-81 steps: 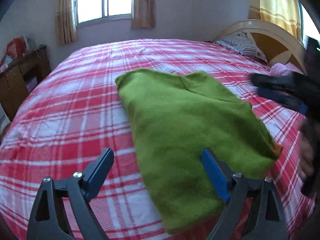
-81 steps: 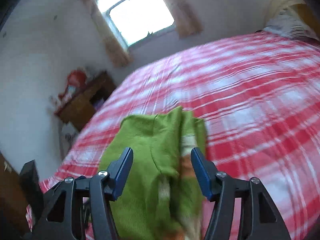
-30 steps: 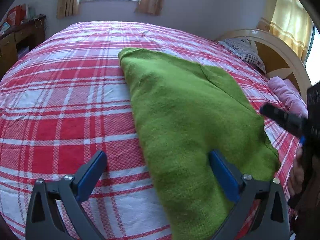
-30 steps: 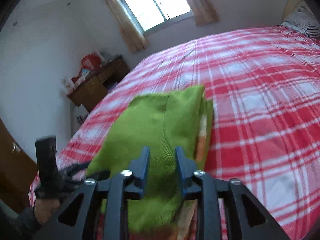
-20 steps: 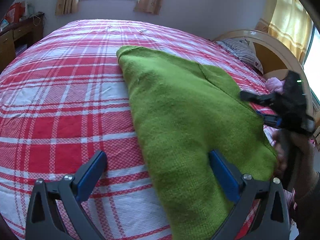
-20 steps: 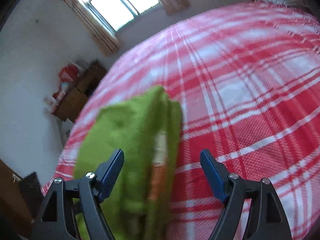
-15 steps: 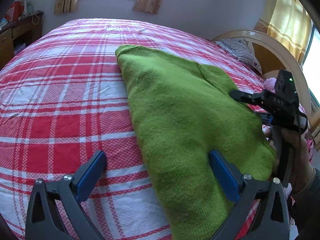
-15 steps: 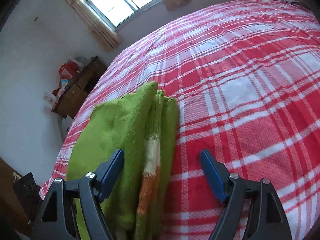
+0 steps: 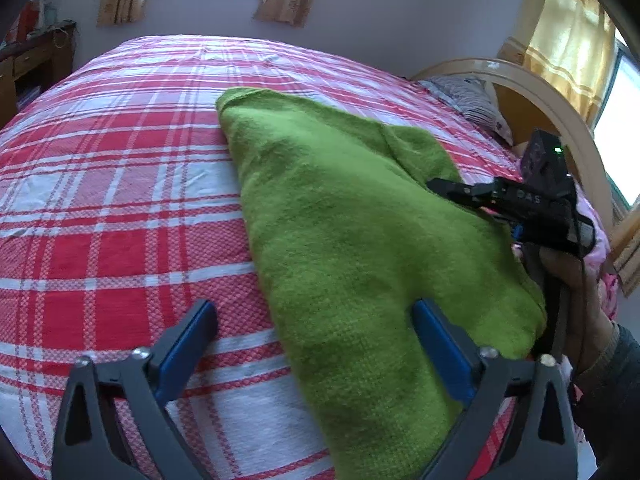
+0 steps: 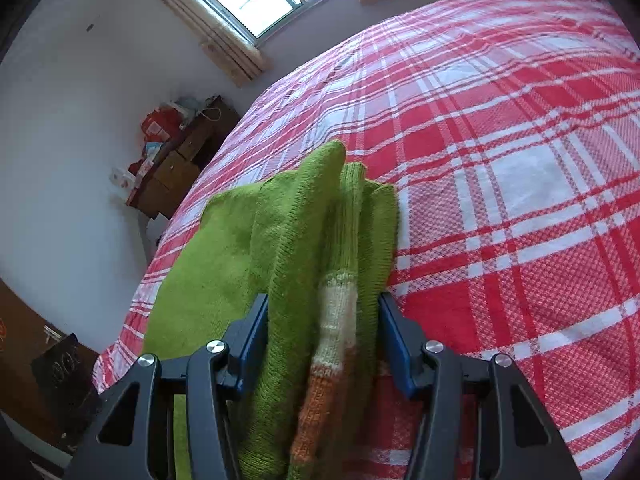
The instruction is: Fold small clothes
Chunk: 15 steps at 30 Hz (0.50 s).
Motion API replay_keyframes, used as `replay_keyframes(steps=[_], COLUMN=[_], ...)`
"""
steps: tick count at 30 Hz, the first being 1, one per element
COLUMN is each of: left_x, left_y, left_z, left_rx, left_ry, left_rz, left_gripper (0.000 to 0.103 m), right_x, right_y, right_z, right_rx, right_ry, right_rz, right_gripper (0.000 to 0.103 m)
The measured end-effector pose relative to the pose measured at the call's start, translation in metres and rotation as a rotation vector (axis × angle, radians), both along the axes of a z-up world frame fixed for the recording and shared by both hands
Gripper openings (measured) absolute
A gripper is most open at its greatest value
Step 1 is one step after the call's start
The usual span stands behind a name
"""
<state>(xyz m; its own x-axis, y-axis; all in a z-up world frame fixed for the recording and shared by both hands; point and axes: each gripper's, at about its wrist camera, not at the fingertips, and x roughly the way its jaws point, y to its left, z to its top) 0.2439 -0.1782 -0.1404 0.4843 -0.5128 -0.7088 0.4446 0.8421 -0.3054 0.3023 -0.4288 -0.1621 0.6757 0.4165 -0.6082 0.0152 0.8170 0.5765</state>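
A green knitted sweater [image 9: 340,220] lies folded on the bed. My left gripper [image 9: 312,320] hovers over its near left edge, jaws wide and closing slightly. Its right finger [image 9: 436,344] is above the knit and its left finger [image 9: 188,336] is above the bed cover, neither pressing. In the left wrist view my right gripper [image 9: 460,190] reaches onto the sweater's right side. In the right wrist view the right gripper [image 10: 322,320] is closing on the stacked edge of the sweater [image 10: 224,248]. A sleeve cuff [image 10: 320,396] with white and orange bands lies between its pads.
The bed has a red and white plaid cover [image 9: 100,200]. A curved headboard [image 9: 540,92], a pillow [image 9: 472,96] and pink cloth [image 9: 600,232] are at the right. A hand [image 9: 568,280] holds the right gripper. A wooden dresser [image 10: 172,172] stands by the far wall.
The right gripper opened, dropped onto the sweater's right edge and closed around the stacked layers. The left gripper stayed over the near edge, jaws slightly narrower.
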Motion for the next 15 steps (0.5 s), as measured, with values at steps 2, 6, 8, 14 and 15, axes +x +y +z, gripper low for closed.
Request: replay_keyframes(steps=[2, 6, 8, 14, 15], left_x=[0.0, -0.005, -0.008, -0.027, -0.031], left_y=[0.001, 0.0, 0.001, 0.004, 0.006], left_z=[0.0, 0.002, 0.006, 0.025, 0.028], left_rx=[-0.034, -0.088, -0.087, -0.028, -0.023], left_ry=[0.01, 0.035, 0.029, -0.023, -0.032], left_rz=[-0.035, -0.077, -0.068, -0.064, -0.066], left_gripper=[0.083, 0.057, 0.047, 0.037, 0.036], right_x=[-0.004, -0.008, -0.011, -0.025, -0.026], right_y=[0.006, 0.019, 0.021, 0.03, 0.031], right_z=[0.003, 0.009, 0.012, 0.02, 0.02], right_rx=[-0.028, -0.102, -0.112, -0.088, -0.084], right_ry=[-0.019, -0.05, -0.064, -0.084, -0.085], right_rz=[0.018, 0.016, 0.009, 0.003, 0.007], right_gripper=[0.037, 0.032, 0.029, 0.026, 0.026])
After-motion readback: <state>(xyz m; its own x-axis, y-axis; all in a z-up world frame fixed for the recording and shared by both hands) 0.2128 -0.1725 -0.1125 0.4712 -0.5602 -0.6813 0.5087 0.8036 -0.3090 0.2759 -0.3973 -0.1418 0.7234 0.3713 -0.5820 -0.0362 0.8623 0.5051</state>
